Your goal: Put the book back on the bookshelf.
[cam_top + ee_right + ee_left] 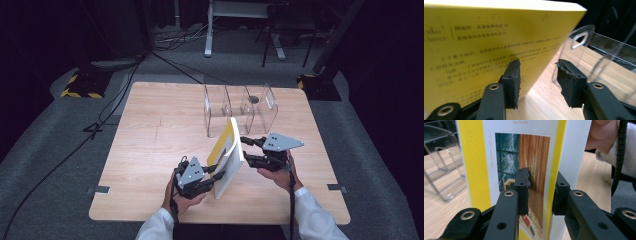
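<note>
Left gripper (212, 176) clamping a yellow-and-white paperback book (227, 155) upright on the wooden table (150, 150), right gripper (248, 150) standing wide beside it, clear plastic file rack (240, 107) standing behind.

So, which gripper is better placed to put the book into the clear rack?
Probably the left gripper: its jaws are shut on the book, standing on edge. The right gripper is open beside it, nearer the clear rack.

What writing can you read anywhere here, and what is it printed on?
Book, front cover, top: small orange title line, possibly "There Were None"; too blurred to be sure.
Book, vertical line beside the cover picture: too small to read.
Book, yellow back cover: several lines of Chinese text ending in the numbers "10" and "02"; characters too blurred to quote.
Clear plastic rack: no writing.
</note>
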Demonstrator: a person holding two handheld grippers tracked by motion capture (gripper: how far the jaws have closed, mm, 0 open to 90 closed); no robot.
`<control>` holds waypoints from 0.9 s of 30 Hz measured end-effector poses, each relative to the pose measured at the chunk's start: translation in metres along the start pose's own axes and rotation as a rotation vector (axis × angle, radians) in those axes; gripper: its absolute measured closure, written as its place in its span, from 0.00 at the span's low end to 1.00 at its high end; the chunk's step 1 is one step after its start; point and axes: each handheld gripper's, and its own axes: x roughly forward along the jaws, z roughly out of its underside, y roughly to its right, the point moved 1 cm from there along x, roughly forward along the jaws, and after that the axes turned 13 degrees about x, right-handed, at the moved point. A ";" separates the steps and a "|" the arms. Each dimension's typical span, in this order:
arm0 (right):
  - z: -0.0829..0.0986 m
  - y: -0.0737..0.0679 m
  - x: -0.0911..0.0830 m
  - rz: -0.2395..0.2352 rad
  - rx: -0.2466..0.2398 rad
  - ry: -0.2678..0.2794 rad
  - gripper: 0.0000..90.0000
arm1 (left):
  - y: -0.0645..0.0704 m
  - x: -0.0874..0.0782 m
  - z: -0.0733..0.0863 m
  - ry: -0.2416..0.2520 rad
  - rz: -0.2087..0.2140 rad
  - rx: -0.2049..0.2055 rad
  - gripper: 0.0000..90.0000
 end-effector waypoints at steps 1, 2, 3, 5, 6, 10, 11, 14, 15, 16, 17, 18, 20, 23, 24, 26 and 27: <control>0.000 0.000 0.000 0.000 0.000 0.000 0.57 | 0.000 0.000 0.000 0.000 0.000 0.000 0.80; 0.000 -0.005 0.002 -0.006 -0.016 -0.005 0.55 | 0.000 -0.003 0.001 -0.005 -0.005 0.002 0.80; 0.000 -0.007 0.002 -0.012 -0.017 -0.006 0.55 | 0.001 -0.008 0.003 -0.011 -0.006 0.002 0.80; -0.001 -0.011 0.005 -0.026 -0.033 -0.012 0.53 | 0.001 -0.013 0.006 -0.017 -0.016 0.001 0.80; -0.002 -0.013 0.006 -0.028 -0.037 -0.014 0.53 | 0.001 -0.013 0.006 -0.017 -0.016 0.001 0.81; -0.004 -0.020 0.010 -0.038 -0.058 -0.023 0.51 | -0.001 -0.022 0.011 -0.022 -0.031 -0.017 0.82; -0.005 -0.023 0.012 -0.043 -0.064 -0.027 0.51 | -0.001 -0.024 0.011 -0.024 -0.035 -0.020 0.82; -0.005 -0.030 0.017 -0.039 -0.094 -0.043 0.50 | -0.002 -0.028 0.013 -0.045 -0.037 -0.014 0.81; -0.004 -0.033 0.020 -0.059 -0.088 -0.046 0.49 | -0.001 -0.030 0.013 -0.057 -0.036 -0.002 0.78; -0.003 -0.035 0.021 -0.060 -0.089 -0.049 0.49 | -0.001 -0.031 0.013 -0.061 -0.031 -0.001 0.76; -0.003 -0.035 0.021 -0.060 -0.089 -0.049 0.49 | -0.001 -0.031 0.013 -0.061 -0.031 -0.001 0.74; -0.002 -0.036 0.023 -0.061 -0.093 -0.053 0.49 | 0.000 -0.033 0.013 -0.064 -0.024 0.008 0.74; 0.002 -0.042 0.026 -0.072 -0.100 -0.063 0.49 | 0.001 -0.037 0.013 -0.067 0.000 0.012 0.64; 0.006 -0.044 0.027 -0.084 -0.098 -0.066 0.48 | 0.002 -0.040 0.013 -0.075 0.011 0.016 0.58; 0.007 -0.044 0.027 -0.088 -0.093 -0.067 0.48 | 0.002 -0.041 0.014 -0.078 0.021 0.009 0.52; 0.010 -0.045 0.028 -0.094 -0.090 -0.073 0.47 | 0.004 -0.041 0.015 -0.093 0.059 0.010 0.45; 0.012 -0.046 0.029 -0.101 -0.091 -0.077 0.47 | 0.006 -0.039 0.015 -0.106 0.060 0.017 0.41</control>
